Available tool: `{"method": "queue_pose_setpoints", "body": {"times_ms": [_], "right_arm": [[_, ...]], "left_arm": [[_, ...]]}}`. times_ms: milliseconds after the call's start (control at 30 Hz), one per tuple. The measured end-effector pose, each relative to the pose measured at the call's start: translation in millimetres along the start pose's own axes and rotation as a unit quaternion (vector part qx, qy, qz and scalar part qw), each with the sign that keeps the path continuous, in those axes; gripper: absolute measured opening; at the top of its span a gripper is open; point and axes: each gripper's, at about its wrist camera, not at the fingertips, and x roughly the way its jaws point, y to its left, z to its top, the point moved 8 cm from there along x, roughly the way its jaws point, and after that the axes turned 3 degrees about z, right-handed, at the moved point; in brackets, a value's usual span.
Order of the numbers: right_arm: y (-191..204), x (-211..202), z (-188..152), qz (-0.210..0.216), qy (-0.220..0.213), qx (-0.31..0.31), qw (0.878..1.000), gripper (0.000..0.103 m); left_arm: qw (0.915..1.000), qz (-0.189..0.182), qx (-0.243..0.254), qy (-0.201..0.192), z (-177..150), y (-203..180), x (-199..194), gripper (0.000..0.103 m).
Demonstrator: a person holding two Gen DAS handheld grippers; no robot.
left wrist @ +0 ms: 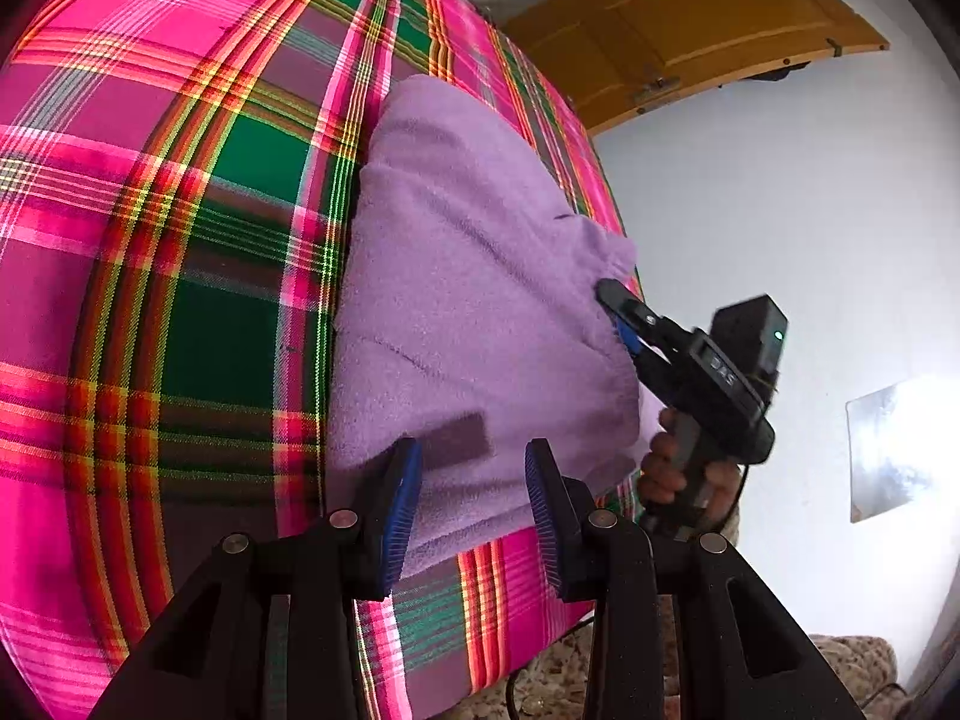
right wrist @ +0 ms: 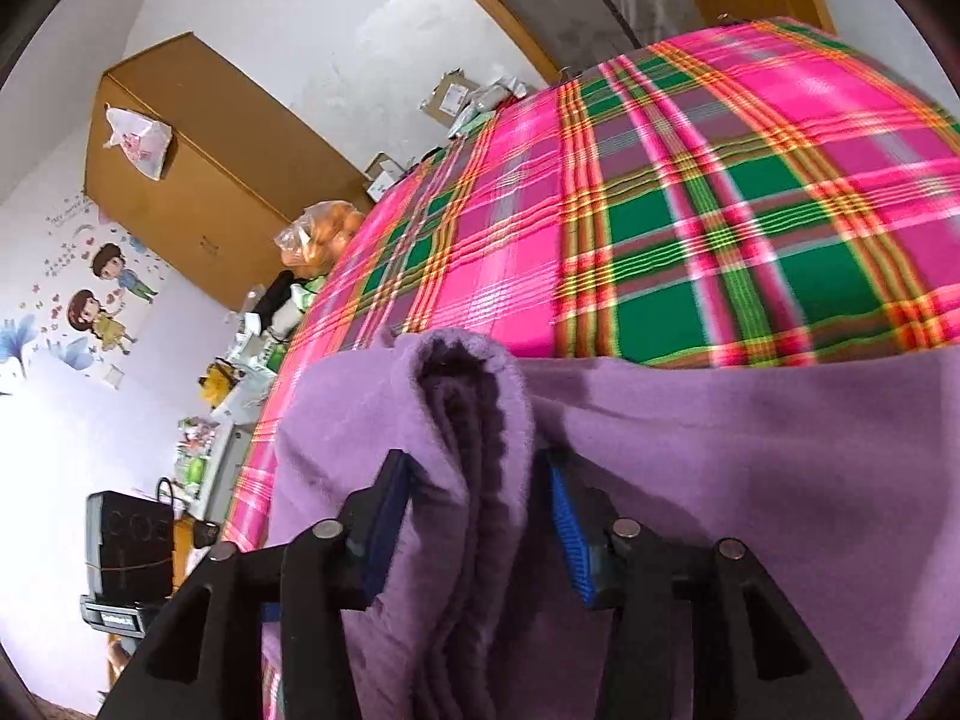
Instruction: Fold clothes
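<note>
Lilac fleece garment (left wrist: 480, 300) is spread, partly folded, on a bed covered w/ a pink-green-red plaid sheet (left wrist: 180, 240), near the sheet's right edge in the left wrist view. A dark rectangular patch (left wrist: 456, 438) is seen on the fleece just ahead of the left tool (left wrist: 474, 510).

Left tool: jaws are held about halfway apart, blue pads on both sides; fleece edge lies below and between them, but no pinch is seen, pads are not pressed on the cloth. Nothing is gripped.

Right tool (right wrist: 480, 516): jaws are parted approx. halfway. A thick bunched fold of the garment (right wrist: 468, 420) stands up between the fingers in the right wrist view, w/ several layers visible at its open end. The left pad (right wrist: 390, 516) is close against the fold; a gap is seen by the right blue pad (right wrist: 570, 534), so the fold is not clamped. In the left wrist view the same tool is seen at the garment's right edge, tips at the fleece, held by a hand (left wrist: 678, 468) on its handle.

Bkgd: wooden cabinet (right wrist: 198, 180) against a white wall, cartoon wall stickers (right wrist: 102, 294), cluttered items along the bed's far side, wooden door (left wrist: 690, 24).
</note>
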Motion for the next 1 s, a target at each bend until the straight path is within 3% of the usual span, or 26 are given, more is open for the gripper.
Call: {"method": "queue_pose_setpoints", "body": {"times_ms": [33, 67, 267, 433, 767, 900, 1000], "right_arm": [[2, -2, 0, 0.006, -0.003, 0.000, 1.000, 0.025], [4, -4, 1, 0.012, -0.005, 0.000, 1.000, 0.017], [22, -27, 4, 0.049, -0.031, -0.006, 0.998, 0.015], [28, -63, 11, 0.053, -0.070, -0.008, 0.996, 0.015], [-24, -54, -5, -0.040, -0.054, 0.035, 0.997, 0.019], [-28, -58, -5, -0.075, -0.056, 0.022, 0.995, 0.029], [-22, -71, -4, -0.130, -0.079, -0.021, 0.988, 0.030]], "left_arm": [[1.0000, -0.001, -0.001, 0.000, 1, 0, 1, 0.037], [1.0000, -0.001, -0.001, 0.000, 2, 1, 1, 0.037], [1.0000, 0.003, 0.002, -0.002, 1, 0, -3, 0.037], [0.9999, -0.001, 0.013, -0.002, -3, -8, -7, 0.037], [0.9993, 0.002, 0.028, 0.023, -15, -17, 0, 0.037], [0.9990, 0.002, 0.032, 0.031, -23, -15, -3, 0.037], [0.9987, 0.007, 0.040, 0.030, -22, -17, -6, 0.037]]}}
